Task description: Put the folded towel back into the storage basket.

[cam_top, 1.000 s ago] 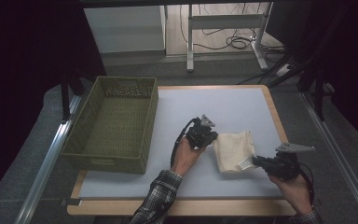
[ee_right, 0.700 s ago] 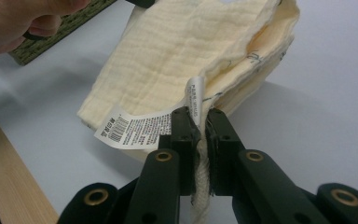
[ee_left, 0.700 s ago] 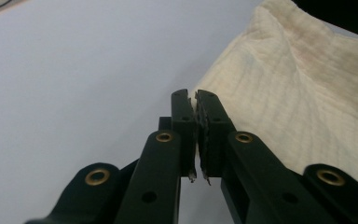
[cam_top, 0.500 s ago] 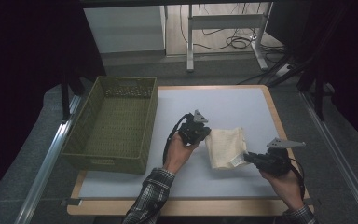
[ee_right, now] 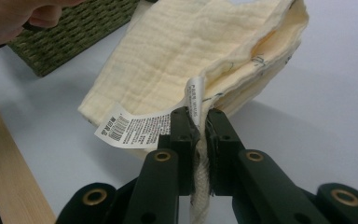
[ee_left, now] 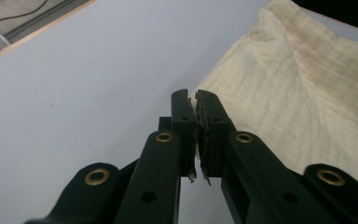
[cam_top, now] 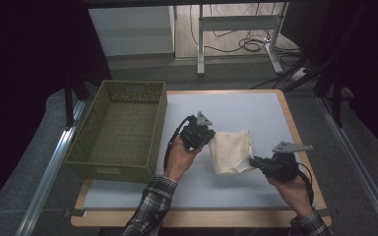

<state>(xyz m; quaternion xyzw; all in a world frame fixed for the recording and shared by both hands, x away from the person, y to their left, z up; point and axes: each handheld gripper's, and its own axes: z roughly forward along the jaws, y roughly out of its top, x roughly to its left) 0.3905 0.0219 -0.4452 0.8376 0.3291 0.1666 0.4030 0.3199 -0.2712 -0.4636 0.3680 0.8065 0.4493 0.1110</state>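
- From above, we see a white desk (cam_top: 236,105) with a wooden edge, and a person's two hands coming in from the near side, each holding a black gripper.
- A folded cream cloth (cam_top: 231,151) lies on the desk, near its middle, between the two grippers.
- Our left gripper (cam_top: 207,138) sits at the cloth's left edge. In the left gripper view its jaws are pressed together, with the cloth (ee_left: 303,98) touching or just beside their tips; we cannot tell whether any fabric is caught between them.
- Our right gripper (cam_top: 252,162) is at the cloth's near right corner. In the right gripper view its jaws are clamped on the cloth's (ee_right: 186,51) edge, with fabric bunched between them.
- A white care label (ee_right: 142,125) with a barcode and small print sticks out from the cloth just to the left of those jaws.
- A woven olive-green basket (cam_top: 120,130) stands at the left side of the desk, apart from the cloth. Its corner (ee_right: 70,32) shows behind the cloth in the right gripper view.
- The left forearm wears a plaid sleeve (cam_top: 150,209).
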